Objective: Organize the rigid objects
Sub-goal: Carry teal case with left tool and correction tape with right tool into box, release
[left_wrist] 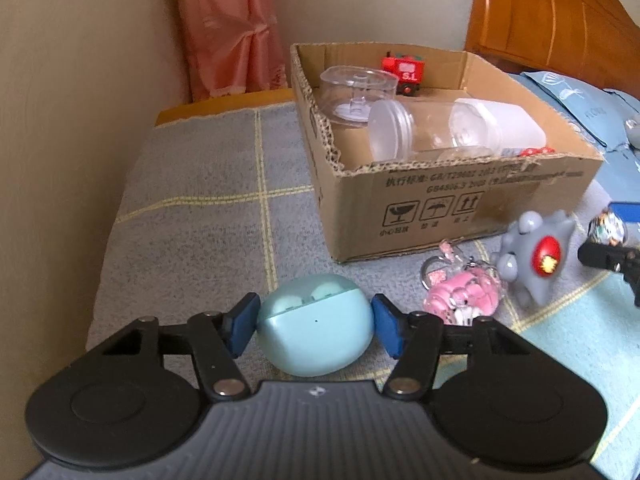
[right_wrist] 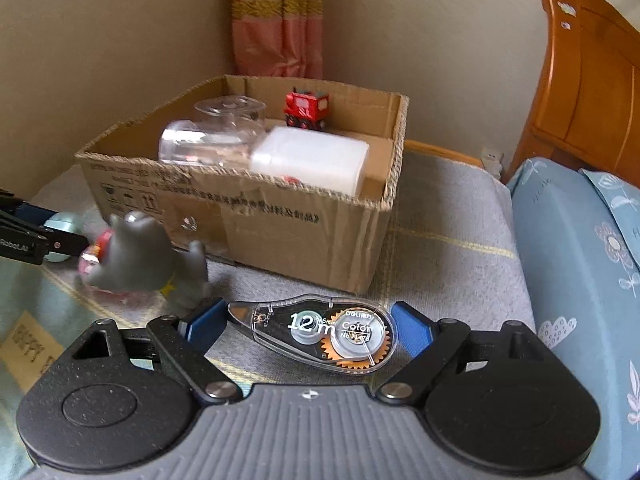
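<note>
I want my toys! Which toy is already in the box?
The red toy train stands inside the cardboard box by its far wall. The grey spiky monster and the pink keychain lie outside on the bed.

We see our left gripper (left_wrist: pixel 316 326) as a ribbed grey body flanked by two round black discs, with black linkage arms fixed by silver screws and flat blue pads (left_wrist: pixel 244 326) at the tips. Our right gripper (right_wrist: pixel 310 326) is built the same. A small white emblem marks the centre of each grey body.
</note>
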Demonstrator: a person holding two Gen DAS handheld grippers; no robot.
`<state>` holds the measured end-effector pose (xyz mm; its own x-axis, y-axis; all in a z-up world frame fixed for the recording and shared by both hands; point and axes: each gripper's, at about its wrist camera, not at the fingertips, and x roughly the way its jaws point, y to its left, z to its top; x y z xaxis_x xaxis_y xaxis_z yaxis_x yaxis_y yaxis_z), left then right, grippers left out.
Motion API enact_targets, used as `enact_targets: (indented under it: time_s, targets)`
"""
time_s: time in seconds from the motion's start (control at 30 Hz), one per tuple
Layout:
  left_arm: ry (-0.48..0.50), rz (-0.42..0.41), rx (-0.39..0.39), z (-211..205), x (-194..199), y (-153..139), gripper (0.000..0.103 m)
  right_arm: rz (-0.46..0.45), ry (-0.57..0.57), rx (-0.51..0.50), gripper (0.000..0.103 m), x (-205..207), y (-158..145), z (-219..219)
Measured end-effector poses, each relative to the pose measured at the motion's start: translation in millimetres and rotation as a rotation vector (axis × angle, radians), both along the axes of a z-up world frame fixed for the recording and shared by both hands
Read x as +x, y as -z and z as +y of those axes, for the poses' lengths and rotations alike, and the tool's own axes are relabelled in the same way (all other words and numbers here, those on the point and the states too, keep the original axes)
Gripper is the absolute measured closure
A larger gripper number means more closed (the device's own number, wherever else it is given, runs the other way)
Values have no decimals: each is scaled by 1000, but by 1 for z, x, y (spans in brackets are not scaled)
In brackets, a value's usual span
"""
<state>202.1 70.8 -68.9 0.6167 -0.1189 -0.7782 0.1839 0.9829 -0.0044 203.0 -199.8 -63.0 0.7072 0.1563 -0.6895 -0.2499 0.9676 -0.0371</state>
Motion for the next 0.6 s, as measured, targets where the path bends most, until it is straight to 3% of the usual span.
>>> enact_targets:
  time_s: [0.37, 0.6]
  targets:
    - [115, -39, -2, -14, -11, -49, 43, -60, -69, 26, 11, -3, -46, -4]
    - [175, -62, -13, -34, 7, -80, 43, -102, -97, 41, 11, 14, -70, -4]
